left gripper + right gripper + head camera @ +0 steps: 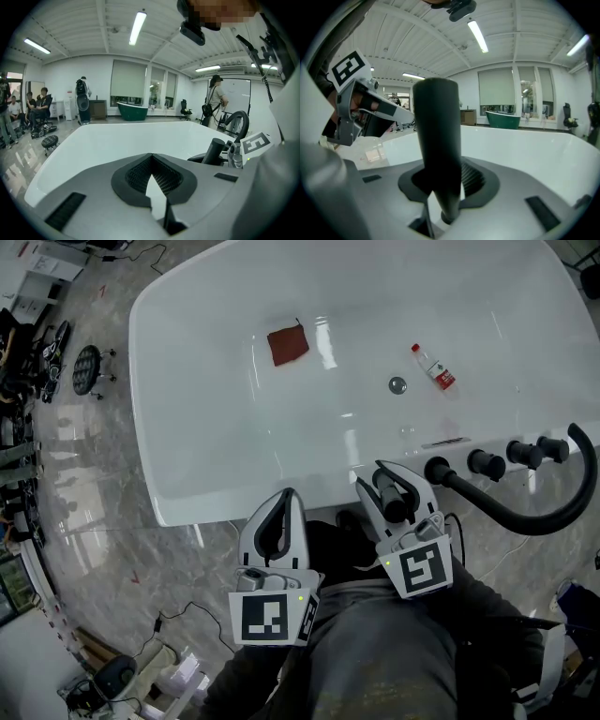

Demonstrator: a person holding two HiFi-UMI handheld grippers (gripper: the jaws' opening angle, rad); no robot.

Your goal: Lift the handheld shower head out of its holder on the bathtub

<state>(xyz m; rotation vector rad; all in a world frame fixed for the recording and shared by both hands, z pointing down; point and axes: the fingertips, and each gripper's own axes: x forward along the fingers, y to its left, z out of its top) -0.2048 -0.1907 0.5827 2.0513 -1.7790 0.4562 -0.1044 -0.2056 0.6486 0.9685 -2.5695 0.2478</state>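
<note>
gripping the black shower head (393, 503), right tool (388, 482) clamped on it, left tool (287, 496) seemingly closed, empty, beside bathtub (202, 442)

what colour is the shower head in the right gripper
Black. The shower head, held in the right gripper, shows best in the right gripper view.

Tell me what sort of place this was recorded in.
Probably a large test hall or showroom, not a home bathroom: the white bathtub stands free on a polished floor with loose cables, a green tub sits by the windows, and people sit nearby.
</note>
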